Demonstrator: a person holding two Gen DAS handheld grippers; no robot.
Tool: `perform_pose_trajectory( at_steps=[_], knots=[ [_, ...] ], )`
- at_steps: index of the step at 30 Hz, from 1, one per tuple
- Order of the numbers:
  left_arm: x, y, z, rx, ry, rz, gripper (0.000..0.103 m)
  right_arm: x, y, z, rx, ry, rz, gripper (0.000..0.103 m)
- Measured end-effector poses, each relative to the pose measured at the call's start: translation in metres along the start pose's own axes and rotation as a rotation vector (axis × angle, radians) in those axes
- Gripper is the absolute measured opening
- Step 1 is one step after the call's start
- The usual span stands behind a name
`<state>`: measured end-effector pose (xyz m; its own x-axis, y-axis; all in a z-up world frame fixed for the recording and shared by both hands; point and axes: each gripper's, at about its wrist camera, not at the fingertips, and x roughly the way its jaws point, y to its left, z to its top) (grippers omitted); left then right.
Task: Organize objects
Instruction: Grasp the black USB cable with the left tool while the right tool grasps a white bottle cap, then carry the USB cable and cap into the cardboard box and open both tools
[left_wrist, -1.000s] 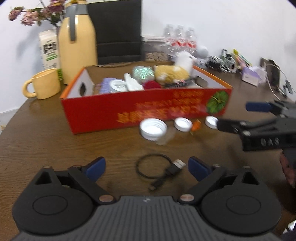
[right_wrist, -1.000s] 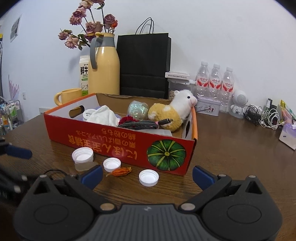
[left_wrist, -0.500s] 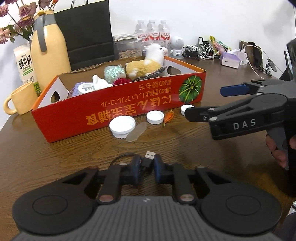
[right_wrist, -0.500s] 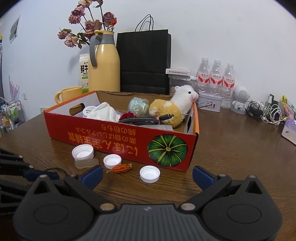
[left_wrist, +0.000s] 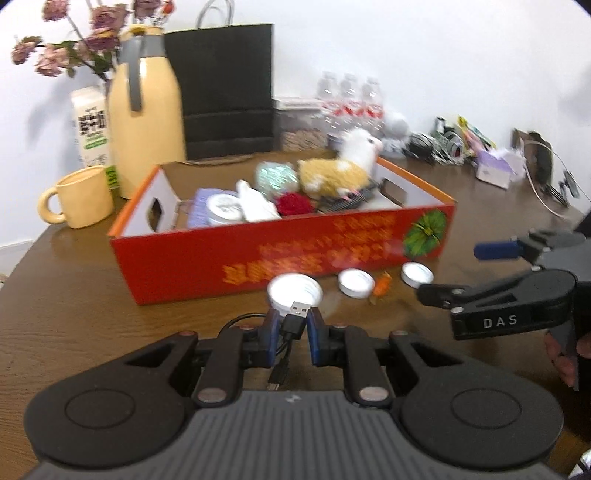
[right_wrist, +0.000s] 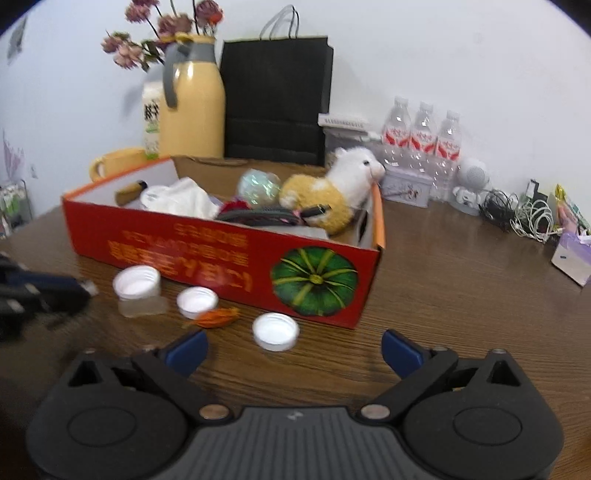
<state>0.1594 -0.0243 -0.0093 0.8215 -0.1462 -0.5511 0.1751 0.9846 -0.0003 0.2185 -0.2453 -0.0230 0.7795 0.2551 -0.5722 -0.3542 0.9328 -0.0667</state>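
My left gripper (left_wrist: 291, 328) is shut on a black USB cable (left_wrist: 297, 314), plug end up, the loop trailing below the pads. Just beyond stands the red cardboard box (left_wrist: 280, 258) that holds a plush alpaca (left_wrist: 340, 170), cloth and small items. On the table in front of it lie a large white lid (left_wrist: 294, 291), two small white caps (left_wrist: 356, 282) (left_wrist: 417, 275) and an orange scrap (left_wrist: 382, 286). My right gripper (right_wrist: 293, 350) has wide jaws that are closing, nothing between the pads; one white cap (right_wrist: 276, 331) lies just ahead. In the left wrist view, the right gripper (left_wrist: 461, 271) hovers beside the caps.
Behind the box stand a yellow thermos (left_wrist: 146, 110), a yellow mug (left_wrist: 83, 197), a milk carton (left_wrist: 90, 125), a black paper bag (left_wrist: 225, 92) and water bottles (right_wrist: 423, 136). Tangled cables (right_wrist: 524, 218) and a purple pack (right_wrist: 574, 254) sit at the far right.
The left gripper shut on the USB cable and raised it off the table. The right gripper's fingers have drawn slightly inward.
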Motion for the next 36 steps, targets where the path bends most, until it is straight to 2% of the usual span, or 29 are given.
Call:
perform_pose_trajectory(
  at_steps=[3, 8, 12, 15, 16, 17, 18, 28, 36],
  knots=[
    [0.0, 0.009, 0.003, -0.025, -0.013, 0.022, 0.017, 0.008, -0.001, 0.003, -0.027, 0.019, 0.004, 0.081],
    [-0.001, 0.018, 0.005, -0.061, -0.022, 0.038, 0.017, 0.018, -0.001, 0.007, -0.036, 0.042, 0.029, 0.058],
    [-0.001, 0.022, 0.005, -0.068, -0.024, 0.038, 0.017, 0.019, 0.0, 0.007, -0.031, 0.046, 0.045, 0.057],
    [-0.001, 0.023, 0.005, -0.074, -0.027, 0.038, 0.017, 0.019, -0.002, 0.007, -0.021, 0.046, 0.058, 0.05],
    [-0.001, 0.024, 0.005, -0.077, -0.03, 0.039, 0.017, 0.019, -0.003, 0.007, -0.016, 0.047, 0.071, 0.043],
    [-0.001, 0.024, 0.005, -0.08, -0.031, 0.04, 0.017, 0.019, -0.003, 0.007, -0.013, 0.046, 0.085, 0.03],
    [-0.001, 0.024, 0.005, -0.083, -0.032, 0.039, 0.017, 0.018, -0.003, 0.007, -0.014, 0.043, 0.099, 0.028],
    [-0.006, 0.028, 0.009, -0.112, -0.062, 0.042, 0.017, -0.01, 0.015, 0.009, -0.063, -0.073, 0.123, 0.027],
    [-0.011, 0.026, 0.043, -0.108, -0.171, 0.041, 0.017, -0.025, 0.026, 0.046, -0.071, -0.21, 0.125, 0.027]
  ],
)
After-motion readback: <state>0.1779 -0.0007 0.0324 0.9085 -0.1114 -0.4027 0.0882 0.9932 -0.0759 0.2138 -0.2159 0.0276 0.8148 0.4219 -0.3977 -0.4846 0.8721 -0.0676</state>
